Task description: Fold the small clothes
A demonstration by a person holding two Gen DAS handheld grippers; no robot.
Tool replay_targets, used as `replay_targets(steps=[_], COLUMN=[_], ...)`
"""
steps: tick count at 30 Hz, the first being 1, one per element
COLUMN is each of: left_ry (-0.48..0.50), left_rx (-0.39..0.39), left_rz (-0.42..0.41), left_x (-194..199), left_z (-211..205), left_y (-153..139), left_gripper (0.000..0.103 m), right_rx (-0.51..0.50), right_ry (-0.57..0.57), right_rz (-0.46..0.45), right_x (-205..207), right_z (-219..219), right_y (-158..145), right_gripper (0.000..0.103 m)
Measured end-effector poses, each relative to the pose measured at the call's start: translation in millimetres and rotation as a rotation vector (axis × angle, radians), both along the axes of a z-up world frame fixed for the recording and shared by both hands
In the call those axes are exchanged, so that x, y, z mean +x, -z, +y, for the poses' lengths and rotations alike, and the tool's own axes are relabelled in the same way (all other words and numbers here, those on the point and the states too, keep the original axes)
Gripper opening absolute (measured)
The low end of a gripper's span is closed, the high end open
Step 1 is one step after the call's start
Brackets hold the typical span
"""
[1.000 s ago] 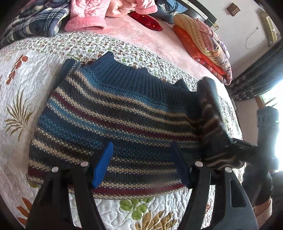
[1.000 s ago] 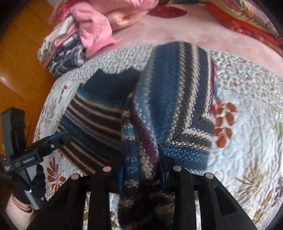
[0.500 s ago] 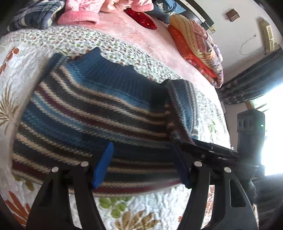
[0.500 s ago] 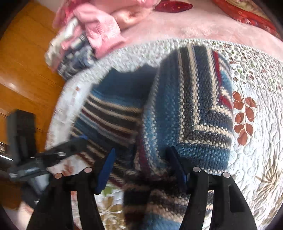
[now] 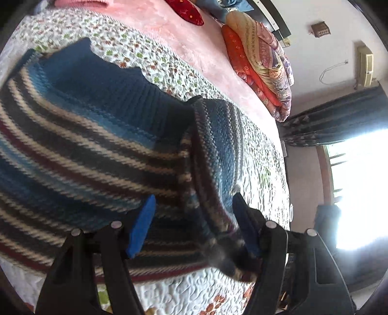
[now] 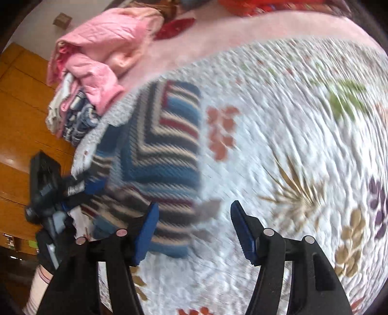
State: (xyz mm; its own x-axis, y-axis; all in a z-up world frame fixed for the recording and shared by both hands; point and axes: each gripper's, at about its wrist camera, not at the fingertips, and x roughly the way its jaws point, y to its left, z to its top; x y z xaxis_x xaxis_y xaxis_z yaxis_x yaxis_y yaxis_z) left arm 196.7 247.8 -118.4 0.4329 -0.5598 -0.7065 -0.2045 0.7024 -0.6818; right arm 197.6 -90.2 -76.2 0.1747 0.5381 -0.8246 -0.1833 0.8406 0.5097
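A small knitted sweater (image 5: 80, 150) with blue, dark, cream and red stripes lies flat on the floral quilt (image 5: 194, 290). One sleeve (image 5: 213, 145) is folded inward over its body, and the cuff ends near my left gripper's right finger. My left gripper (image 5: 194, 225) hovers open above the sweater's lower hem and holds nothing. In the right wrist view, which is motion-blurred, the sweater (image 6: 165, 150) lies to the left. My right gripper (image 6: 195, 223) is open over bare quilt (image 6: 291, 145) just beside the sweater. The left gripper (image 6: 48, 189) shows at the sweater's far edge.
A heap of pink and plaid clothes (image 6: 97, 55) sits on the bed beyond the sweater. Folded orange quilts (image 5: 262, 60) and a red pillow (image 5: 189, 14) lie at the far end. Wooden panelling (image 6: 17, 116) runs past the bed's left edge. A bright window (image 5: 359, 181) glares.
My right gripper opened, let go of the sleeve cuff and drew away to the right. The sleeve now lies folded over the body. My left gripper moved in closer over the hem.
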Motion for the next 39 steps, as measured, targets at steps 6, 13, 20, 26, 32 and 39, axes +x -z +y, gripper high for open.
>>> replay_targets(steps=[6, 13, 20, 26, 32, 39], left_ry=[0.011, 0.056, 0.085, 0.087, 0.082, 0.062], left_rx=[-0.019, -0.024, 0.001, 0.026, 0.013, 0.048], left_rz=[0.027, 0.049, 0.069, 0.016, -0.036, -0.071], left_x=[18.6, 37.2, 46.7, 43.6, 30.5, 16.4], left_z=[-14.8, -41.7, -63.4, -65.6, -49.0, -8.1], left_y=[12.0, 20.8, 29.1, 17.1, -2.0, -26.0], left_gripper=[0.062, 0.061, 0.043, 0.025, 0.023, 0.023], right_rx=[0.029, 0.026, -0.015, -0.009, -0.004, 0.039], right_ry=[0.031, 0.031, 0.003, 0.016, -0.002, -0.024], right_rz=[0.042, 0.055, 0.028, 0.018, -0.013, -0.027], right_x=[-11.0, -20.0, -25.0, -30.7, -36.5, -37.7], right_z=[-23.5, -31.7, -27.5, -29.7, -20.3, 8.8], right_y=[30.9, 47.3, 46.7, 41.8, 26.7, 14.6], right_gripper=[0.063, 0.063, 0.063, 0.063, 0.063, 0.063])
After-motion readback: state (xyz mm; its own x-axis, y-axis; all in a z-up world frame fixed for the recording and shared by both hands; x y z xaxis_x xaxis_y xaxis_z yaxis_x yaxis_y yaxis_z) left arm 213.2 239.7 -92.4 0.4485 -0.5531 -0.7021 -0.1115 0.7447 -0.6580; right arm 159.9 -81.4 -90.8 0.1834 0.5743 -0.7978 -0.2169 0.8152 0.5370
